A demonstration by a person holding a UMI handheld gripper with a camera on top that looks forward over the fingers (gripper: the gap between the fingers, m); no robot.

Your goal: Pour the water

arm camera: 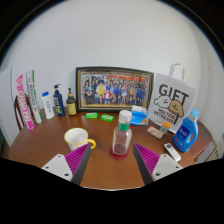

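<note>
The claw [109, 163] is spread wide and holds nothing, its two fingers with purple pads [77, 157] reaching over the near part of the wooden bench [105, 172]. Just ahead, standing upright between the fingertips with open wood on both sides, is a clear water bottle [122, 133] with a white cap and a reddish label. To its left, near the left finger's tip but apart from it, sits a yellow cup [76, 137]. Beyond these lie two green blocks [98, 116] in front of a framed group photo [114, 88] leaning on the wall. Along the left edge stand small bottles [59, 102] and tall packets [25, 100]. On the right, a white gift bag [170, 103], a blue-capped spray bottle [185, 131] and a white remote-like object [172, 152] crowd the bench's right edge.
</note>
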